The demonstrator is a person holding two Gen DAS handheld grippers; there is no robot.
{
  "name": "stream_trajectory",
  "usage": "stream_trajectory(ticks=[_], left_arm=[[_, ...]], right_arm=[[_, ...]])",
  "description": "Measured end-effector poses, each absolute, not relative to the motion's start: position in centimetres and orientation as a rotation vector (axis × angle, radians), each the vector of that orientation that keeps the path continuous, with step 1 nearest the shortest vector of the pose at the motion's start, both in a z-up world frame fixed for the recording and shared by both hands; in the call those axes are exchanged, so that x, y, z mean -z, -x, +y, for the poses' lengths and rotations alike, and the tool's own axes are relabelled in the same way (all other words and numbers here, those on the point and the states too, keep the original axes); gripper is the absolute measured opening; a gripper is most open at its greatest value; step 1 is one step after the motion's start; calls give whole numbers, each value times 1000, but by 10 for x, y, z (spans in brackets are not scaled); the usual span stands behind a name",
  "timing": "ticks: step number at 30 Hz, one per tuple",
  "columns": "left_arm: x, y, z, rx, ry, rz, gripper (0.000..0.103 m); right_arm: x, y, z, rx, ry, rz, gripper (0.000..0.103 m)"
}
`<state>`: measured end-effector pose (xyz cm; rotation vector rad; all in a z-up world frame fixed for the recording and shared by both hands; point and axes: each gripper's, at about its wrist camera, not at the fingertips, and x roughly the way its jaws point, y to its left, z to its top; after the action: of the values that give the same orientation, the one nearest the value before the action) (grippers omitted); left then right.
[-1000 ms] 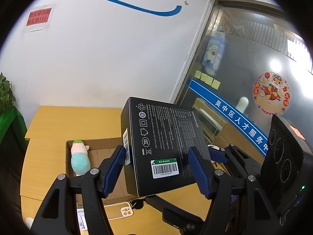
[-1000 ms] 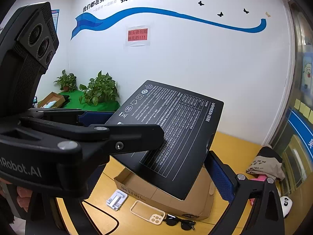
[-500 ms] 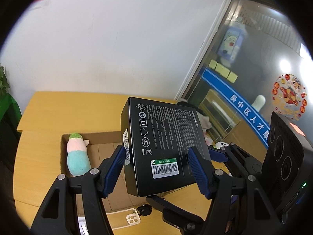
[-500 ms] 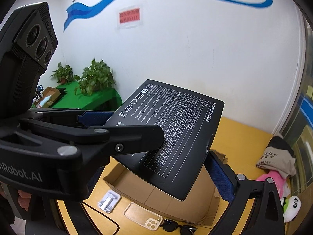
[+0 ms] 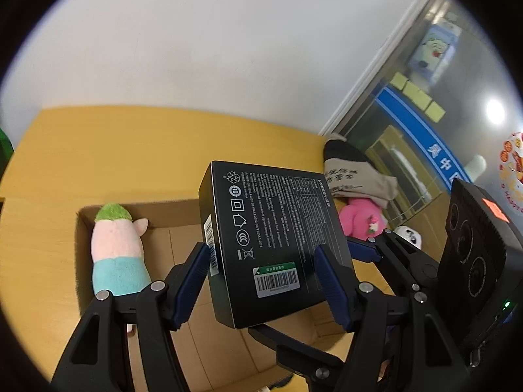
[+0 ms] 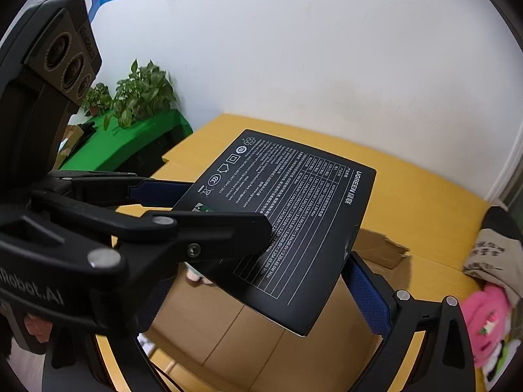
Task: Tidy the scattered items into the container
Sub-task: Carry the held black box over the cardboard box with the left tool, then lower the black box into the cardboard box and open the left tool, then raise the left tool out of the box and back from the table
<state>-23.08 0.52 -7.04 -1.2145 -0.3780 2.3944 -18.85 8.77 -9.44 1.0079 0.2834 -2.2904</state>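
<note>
While both the left gripper (image 5: 263, 277) and right gripper (image 6: 327, 254) clamp the black box (image 5: 278, 238), it hangs mid-frame above the cardboard container (image 5: 183, 245). Uneven release may tip it onto the plush toy (image 5: 117, 254) at centre left.

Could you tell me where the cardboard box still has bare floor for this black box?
Bare floor lies in the cardboard box between the plush doll by its left wall and the right wall, under the black box. The doll's side is taken.

Black box (image 5: 278, 241) hides much of carton (image 5: 183, 343) floor; pink plush (image 6: 483, 323) blurred, cut off at edge.
</note>
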Motion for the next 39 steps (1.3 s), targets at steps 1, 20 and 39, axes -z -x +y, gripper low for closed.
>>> stream_trajectory(ticks=[1,20,39], left_arm=[[83,238,5,-2389,1234,-381,65],[248,315,5,-2328,1555,-431,65],[207,309,-4,-2455,1539,-372,64]], right_arm=[[104,196,87,2284,-1017,284,102],[277,295,83,2104,-1261,195,102],[287,284,112,2078,-1343,125,101]])
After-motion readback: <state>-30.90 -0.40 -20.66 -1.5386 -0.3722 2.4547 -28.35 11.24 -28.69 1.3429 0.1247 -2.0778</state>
